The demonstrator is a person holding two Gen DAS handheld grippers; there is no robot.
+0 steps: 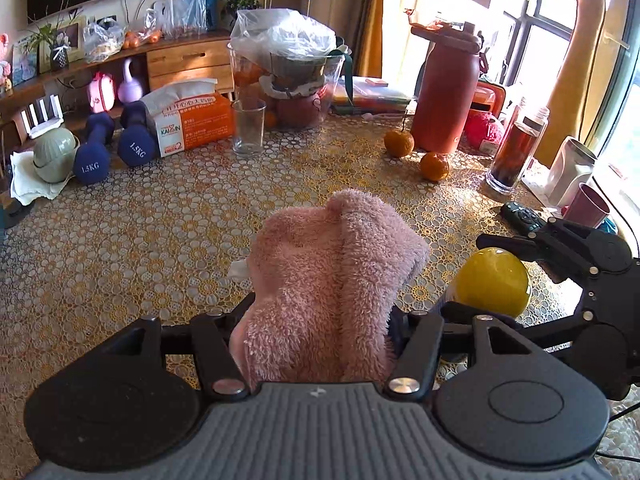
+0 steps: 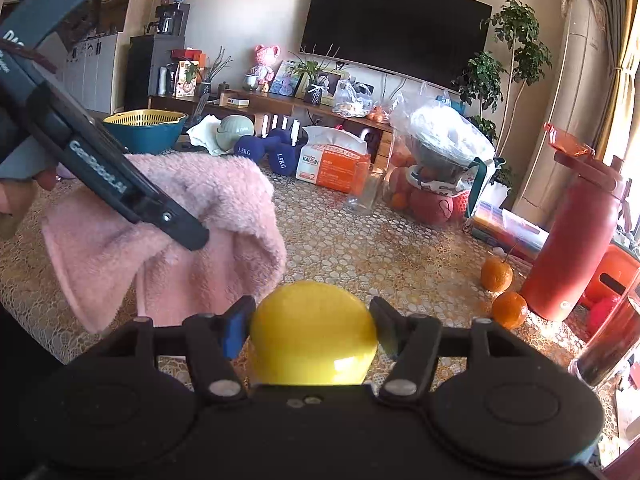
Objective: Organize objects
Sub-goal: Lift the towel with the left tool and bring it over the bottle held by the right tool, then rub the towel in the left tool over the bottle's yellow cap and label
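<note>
The left gripper (image 1: 320, 320) has its jaws clamped on a pink towel (image 1: 340, 280), which bunches up between them and hangs above the table (image 1: 160, 240). At about 3 o'clock from it in the left wrist view sits the right gripper (image 1: 472, 276), its jaws closed on a yellow ball (image 1: 494, 282) — in the right wrist view the ball (image 2: 314, 332) fills the gap between the fingers (image 2: 236, 330), low over the table (image 2: 360, 248). There the towel (image 2: 192, 216) lies at 10 o'clock, pinched by the left gripper (image 2: 188, 236) and drooping toward the table.

Farther off on the table, at 12 o'clock from the left gripper, stands a glass (image 1: 249, 128) beside a tissue box (image 1: 192, 120); two dumbbells (image 1: 114, 146) are at 10 o'clock. Two oranges (image 1: 416, 154) rest at 1 o'clock, just beside a red bottle (image 1: 444, 92).
</note>
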